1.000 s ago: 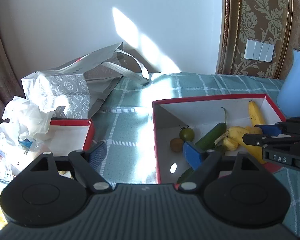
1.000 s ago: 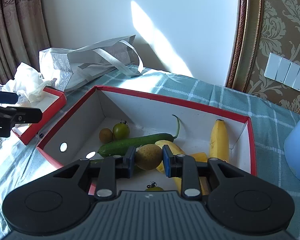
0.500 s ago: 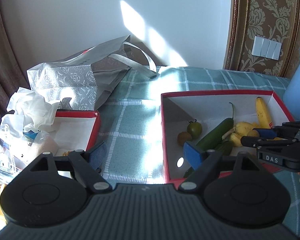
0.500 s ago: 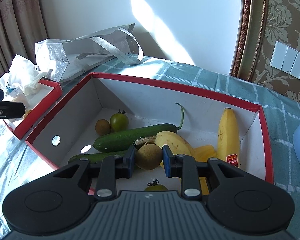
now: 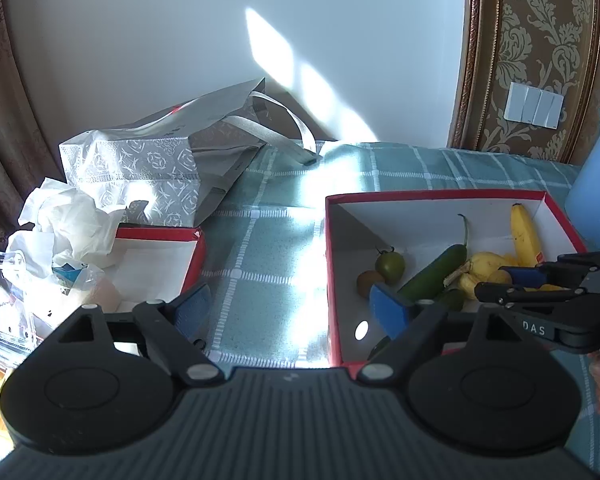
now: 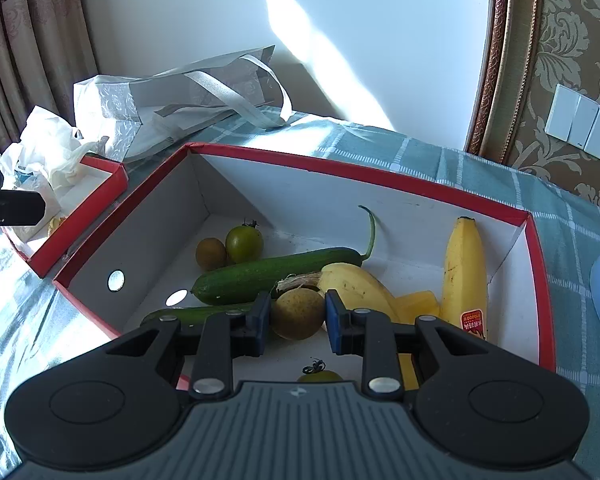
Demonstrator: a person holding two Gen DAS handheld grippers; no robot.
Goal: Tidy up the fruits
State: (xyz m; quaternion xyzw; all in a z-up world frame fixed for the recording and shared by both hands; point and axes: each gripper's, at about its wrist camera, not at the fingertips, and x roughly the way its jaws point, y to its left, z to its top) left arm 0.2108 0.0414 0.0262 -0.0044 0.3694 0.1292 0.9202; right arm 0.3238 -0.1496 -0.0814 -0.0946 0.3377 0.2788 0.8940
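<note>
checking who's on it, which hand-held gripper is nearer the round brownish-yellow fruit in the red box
Right. The right hand-held gripper is shut on the round brownish-yellow fruit over the red box. The left hand-held gripper is open, above the tablecloth left of the box.

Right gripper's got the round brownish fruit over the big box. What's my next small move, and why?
Probably lift the right gripper straight up: it is shut on the round brownish fruit, low among the cucumbers inside the big red box. The smaller red box sits left.

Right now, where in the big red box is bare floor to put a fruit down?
The red-rimmed cardboard box is bare along its back wall, behind the long green cucumber, and in its left corner. The middle and right, around the yellow banana, are crowded.
</note>
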